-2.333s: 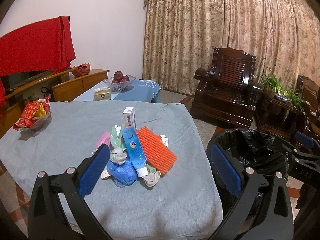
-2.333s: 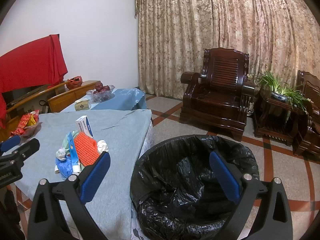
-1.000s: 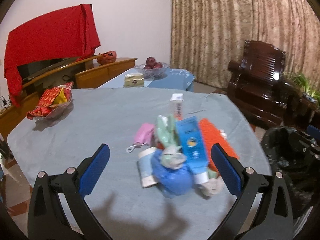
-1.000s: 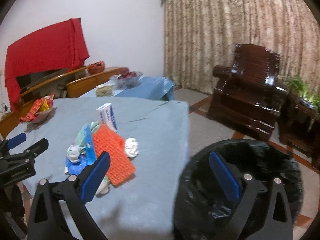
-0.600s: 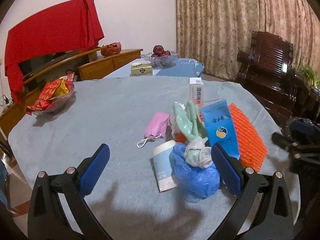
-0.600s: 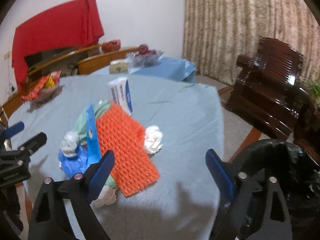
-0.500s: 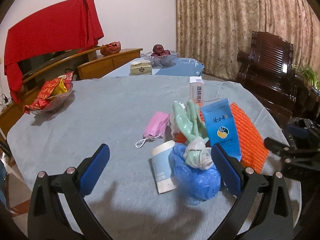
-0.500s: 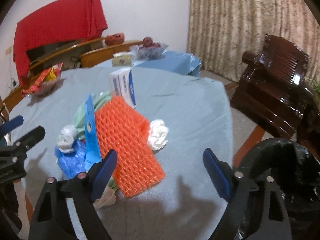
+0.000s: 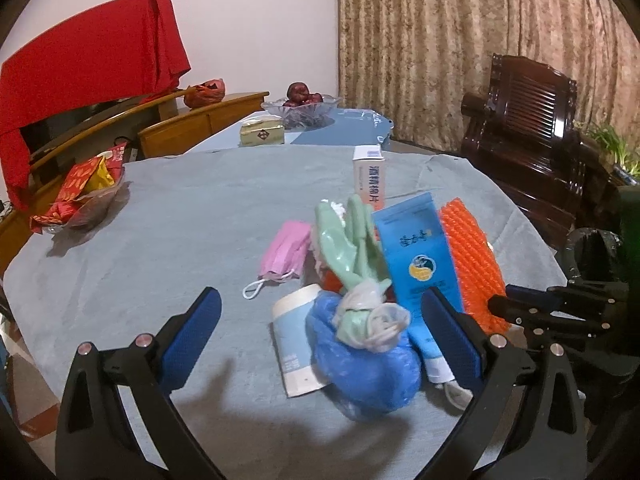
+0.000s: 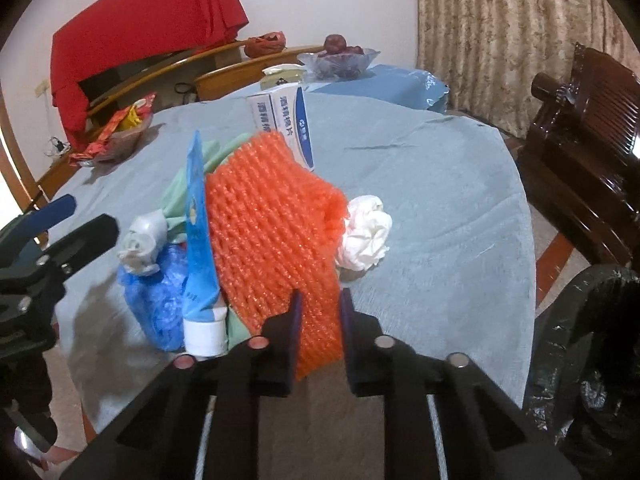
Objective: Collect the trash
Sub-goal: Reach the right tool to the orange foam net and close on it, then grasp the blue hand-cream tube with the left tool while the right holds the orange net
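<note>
Trash pile's orange foam net (image 10: 276, 240) is pinched by right hand-held gripper (image 10: 320, 312); left hand-held gripper (image 9: 320, 320) gapes wide; box lettering unreadable.

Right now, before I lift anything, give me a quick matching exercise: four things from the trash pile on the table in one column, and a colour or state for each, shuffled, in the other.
Things:
1. foam net
2. face mask
3. crumpled tissue
4. medicine box

States:
A. standing upright behind the pile
B. pink, lying flat on the tablecloth
C. orange, pinched at its near edge by the right gripper
D. white, beside the net on the bin side

Pairs: 1-C, 2-B, 3-D, 4-A
</note>
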